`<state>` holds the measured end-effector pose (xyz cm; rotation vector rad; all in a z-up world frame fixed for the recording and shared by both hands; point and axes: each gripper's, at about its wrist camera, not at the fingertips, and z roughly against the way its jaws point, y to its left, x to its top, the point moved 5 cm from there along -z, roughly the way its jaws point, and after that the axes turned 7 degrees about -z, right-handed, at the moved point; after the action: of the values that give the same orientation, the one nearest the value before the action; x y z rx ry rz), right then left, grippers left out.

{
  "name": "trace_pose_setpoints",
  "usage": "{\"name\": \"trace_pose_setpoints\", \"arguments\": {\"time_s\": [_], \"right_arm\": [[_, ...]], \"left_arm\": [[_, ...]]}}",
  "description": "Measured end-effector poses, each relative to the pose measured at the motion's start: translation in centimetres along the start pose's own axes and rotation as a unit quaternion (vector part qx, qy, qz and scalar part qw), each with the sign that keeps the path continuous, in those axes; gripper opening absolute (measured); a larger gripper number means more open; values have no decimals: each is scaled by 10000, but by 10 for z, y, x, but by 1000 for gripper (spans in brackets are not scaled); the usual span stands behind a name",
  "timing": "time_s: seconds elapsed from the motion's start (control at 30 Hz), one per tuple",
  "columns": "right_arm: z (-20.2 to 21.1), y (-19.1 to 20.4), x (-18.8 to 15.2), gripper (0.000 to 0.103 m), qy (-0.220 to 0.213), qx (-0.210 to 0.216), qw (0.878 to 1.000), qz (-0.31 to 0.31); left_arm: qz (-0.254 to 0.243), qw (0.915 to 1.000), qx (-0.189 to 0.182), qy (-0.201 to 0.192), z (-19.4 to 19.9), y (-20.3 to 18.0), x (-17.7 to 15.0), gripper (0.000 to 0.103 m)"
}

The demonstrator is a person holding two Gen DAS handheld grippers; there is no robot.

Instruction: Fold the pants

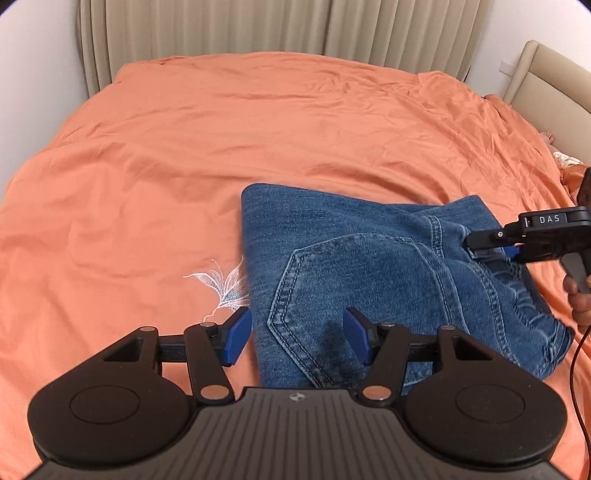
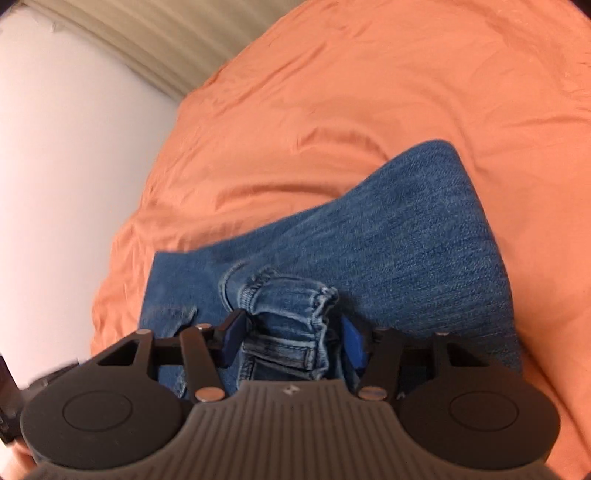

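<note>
Blue denim pants (image 1: 369, 266) lie folded into a compact bundle on the orange bedsheet (image 1: 221, 147), back pocket facing up. My left gripper (image 1: 297, 339) is open, hovering over the near left edge of the pants, holding nothing. My right gripper (image 1: 491, 245) reaches in from the right, its fingers around a bunched fold of denim near the waistband. In the right wrist view the right gripper (image 2: 291, 341) has its blue pads on both sides of that denim fold (image 2: 288, 314), with the pants (image 2: 406, 240) stretching away beyond it.
The orange sheet (image 2: 332, 92) covers the whole bed, with white embroidery (image 1: 221, 284) left of the pants. Beige curtains (image 1: 258, 26) hang behind the bed. A padded headboard (image 1: 546, 77) stands at the far right. A white wall (image 2: 74, 166) is beside the bed.
</note>
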<state>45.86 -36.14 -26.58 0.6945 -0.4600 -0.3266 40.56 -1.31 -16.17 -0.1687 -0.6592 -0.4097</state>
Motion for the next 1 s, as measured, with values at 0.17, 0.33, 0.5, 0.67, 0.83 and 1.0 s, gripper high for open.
{"name": "trace_pose_setpoints", "arguments": {"time_s": [0.17, 0.33, 0.5, 0.67, 0.83, 1.0], "right_arm": [[32, 35, -2, 14, -325, -43, 9964, 778], [76, 92, -9, 8, -512, 249, 9883, 1417], [128, 124, -31, 8, -608, 571, 9864, 1414], [140, 74, -52, 7, -653, 321, 9946, 739], [107, 1, -59, 7, -615, -156, 9979, 93], [79, -29, -60, 7, -626, -367, 9974, 29]], "left_arm": [[57, 10000, 21, -13, 5, 0, -4, 67], [271, 9996, -21, -78, 18, -1, -4, 67], [82, 9994, -141, -305, 41, -8, -1, 67], [-86, 9994, -289, -197, 44, -18, -3, 66], [-348, 9991, -162, 174, 21, -30, -14, 59], [-733, 9941, -27, 799, 2, -36, -45, 53]]}}
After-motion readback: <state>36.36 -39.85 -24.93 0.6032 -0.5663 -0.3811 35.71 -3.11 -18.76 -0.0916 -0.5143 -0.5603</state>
